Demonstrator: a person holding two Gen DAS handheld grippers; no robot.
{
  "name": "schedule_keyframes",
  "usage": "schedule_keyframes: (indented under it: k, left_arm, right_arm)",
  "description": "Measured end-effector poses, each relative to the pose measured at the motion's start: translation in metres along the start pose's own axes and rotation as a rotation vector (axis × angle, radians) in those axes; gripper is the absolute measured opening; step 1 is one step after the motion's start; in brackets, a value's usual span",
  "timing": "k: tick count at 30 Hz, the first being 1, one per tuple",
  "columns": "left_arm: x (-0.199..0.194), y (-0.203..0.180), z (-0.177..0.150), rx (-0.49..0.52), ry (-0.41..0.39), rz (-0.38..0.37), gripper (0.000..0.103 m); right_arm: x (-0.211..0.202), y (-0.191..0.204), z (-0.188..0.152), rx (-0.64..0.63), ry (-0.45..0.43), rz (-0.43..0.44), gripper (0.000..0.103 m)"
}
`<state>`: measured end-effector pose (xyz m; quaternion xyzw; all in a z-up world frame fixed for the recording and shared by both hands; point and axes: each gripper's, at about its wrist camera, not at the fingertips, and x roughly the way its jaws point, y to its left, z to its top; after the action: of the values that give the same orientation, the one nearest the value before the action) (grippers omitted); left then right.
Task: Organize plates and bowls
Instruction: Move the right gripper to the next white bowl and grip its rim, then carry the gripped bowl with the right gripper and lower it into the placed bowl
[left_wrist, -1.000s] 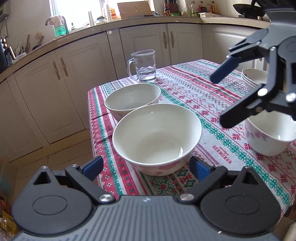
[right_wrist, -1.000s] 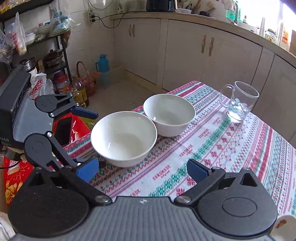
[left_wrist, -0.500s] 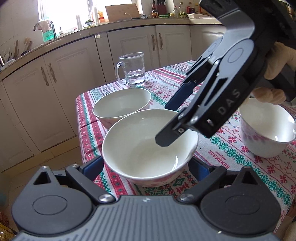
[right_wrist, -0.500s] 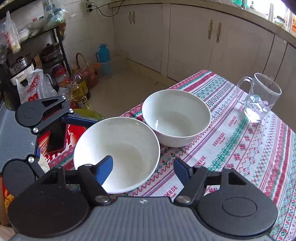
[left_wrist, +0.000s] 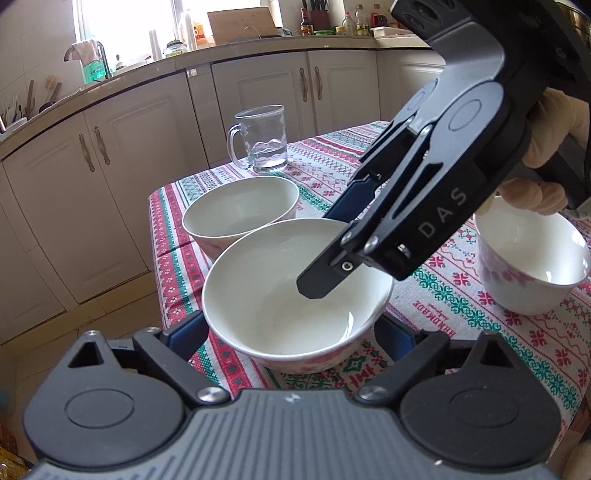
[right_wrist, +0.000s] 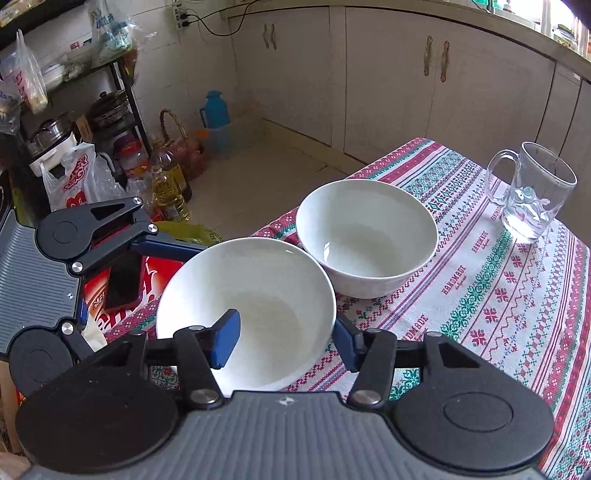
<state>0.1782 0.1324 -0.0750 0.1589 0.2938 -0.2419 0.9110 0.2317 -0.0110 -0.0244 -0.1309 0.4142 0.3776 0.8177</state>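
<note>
Small bowl (left_wrist: 532, 254) rim partly behind right tool (left_wrist: 334, 251).

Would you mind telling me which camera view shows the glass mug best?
The left wrist view shows the glass mug best: whole, upright on the tablecloth, with its handle, rim and the water in its bottom clear. The right wrist view shows it whole too, but off at the frame's right edge and distorted by the fisheye.
</note>
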Motion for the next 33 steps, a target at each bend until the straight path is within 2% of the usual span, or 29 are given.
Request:
schedule_keyframes:
  k: [12,26,33]
  left_arm:
    - [-0.018,-0.012,0.010,0.021,-0.021,-0.010,0.096]
    - [-0.056,-0.051,0.032,0.053,-0.064,-0.052,0.096]
    - [-0.061,-0.074,0.042,0.085,-0.086,-0.091,0.096]
  right_arm:
    - [-0.023,0.005,-0.009,-0.002,-0.034,-0.013,0.060]
    - [-0.083,0.015,-0.033,-0.014,-0.072,-0.054,0.061]
    - [-0.115,0.016,-0.053,-0.003,-0.104,-0.087,0.061]
